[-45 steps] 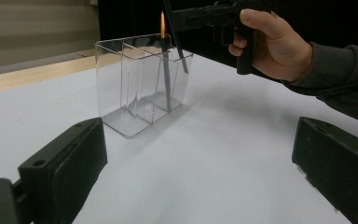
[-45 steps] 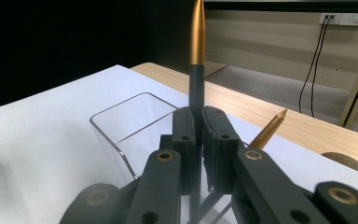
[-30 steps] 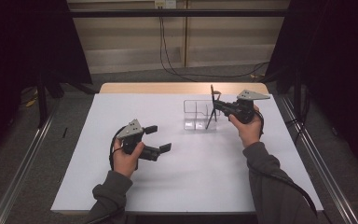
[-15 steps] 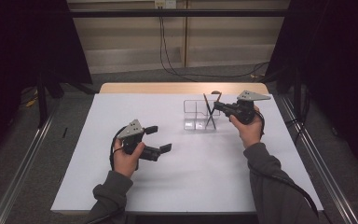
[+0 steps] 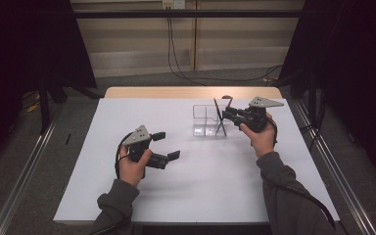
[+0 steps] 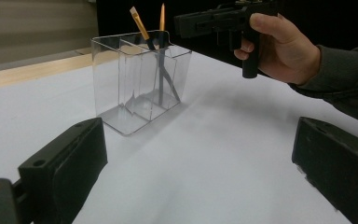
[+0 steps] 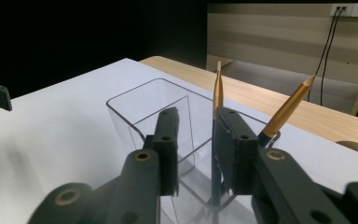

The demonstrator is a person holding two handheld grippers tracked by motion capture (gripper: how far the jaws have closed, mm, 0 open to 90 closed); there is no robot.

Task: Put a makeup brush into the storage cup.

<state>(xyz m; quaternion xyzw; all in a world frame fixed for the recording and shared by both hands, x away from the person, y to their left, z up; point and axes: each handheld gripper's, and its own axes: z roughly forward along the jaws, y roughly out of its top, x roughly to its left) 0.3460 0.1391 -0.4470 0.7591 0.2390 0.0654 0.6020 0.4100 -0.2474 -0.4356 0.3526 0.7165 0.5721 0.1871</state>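
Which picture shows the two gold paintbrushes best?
The right gripper view: the two paintbrushes stand close up. The left gripper view shows them inside the clear holder, farther off. The high view shows thin dark sticks.

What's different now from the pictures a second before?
The right gripper has just been opening its jaws, letting go of the upright brush, which now stands in the clear organizer beside the leaning brush. Its pads no longer press the handle. Both hands, the left gripper with its open jaws, and the organizer stayed put.

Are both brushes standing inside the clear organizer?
Yes, the left gripper view shows two brushes leaning upright inside the clear organizer.
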